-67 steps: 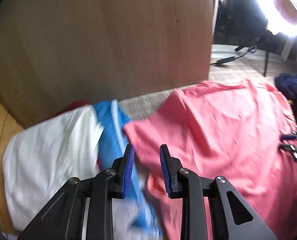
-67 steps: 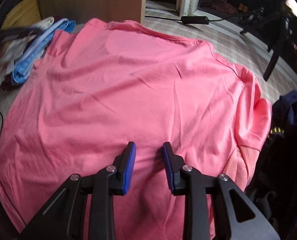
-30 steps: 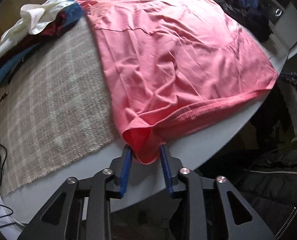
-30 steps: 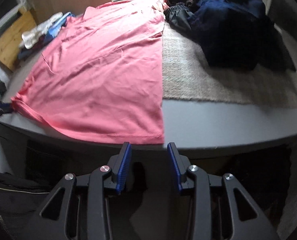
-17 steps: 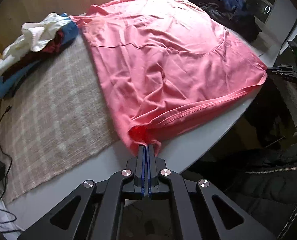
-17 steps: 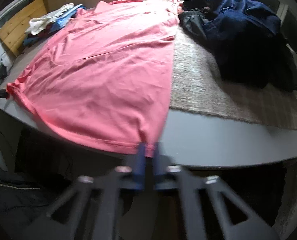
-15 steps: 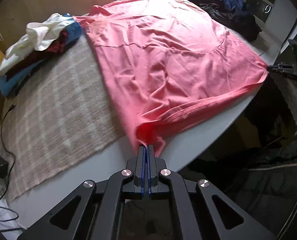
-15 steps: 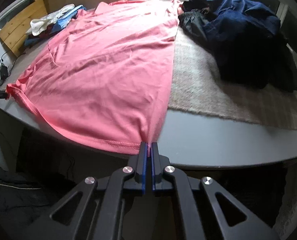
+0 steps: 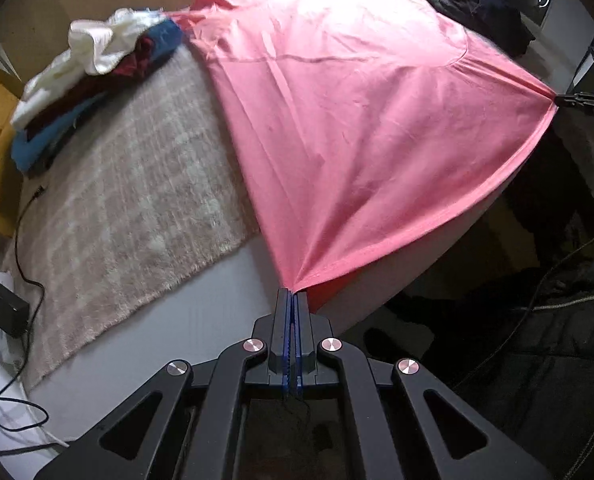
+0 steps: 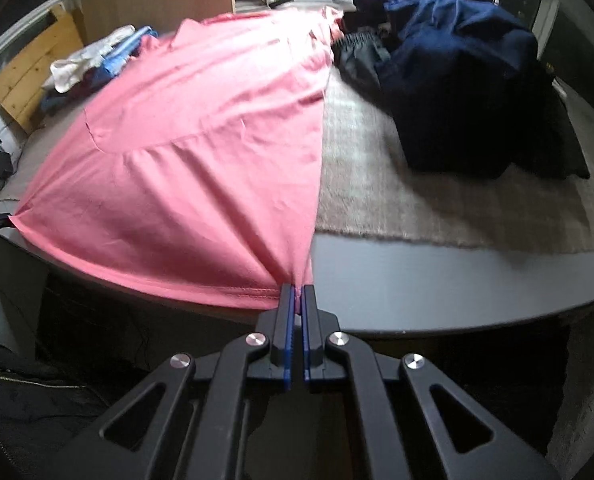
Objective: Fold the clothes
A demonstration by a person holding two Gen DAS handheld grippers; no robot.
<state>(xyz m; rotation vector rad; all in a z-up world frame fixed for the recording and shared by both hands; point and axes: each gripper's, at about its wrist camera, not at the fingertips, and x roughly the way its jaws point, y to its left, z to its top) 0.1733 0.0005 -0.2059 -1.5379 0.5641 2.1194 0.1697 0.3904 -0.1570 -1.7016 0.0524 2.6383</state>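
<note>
Left gripper (image 9: 293, 296) pinches one hem corner of pink shirt (image 9: 357, 112); right gripper (image 10: 295, 294) pinches other hem corner. Shirt stretched taut over table (image 10: 437, 280) edge, upper part on beige rug (image 10: 417, 192). Folded clothes pile (image 9: 93, 72) left of shirt, dark blue heap (image 10: 457, 80) right.

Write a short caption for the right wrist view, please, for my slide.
Right gripper shut on a hem corner of the pink shirt at the table edge, dark blue clothes piled beyond.
</note>
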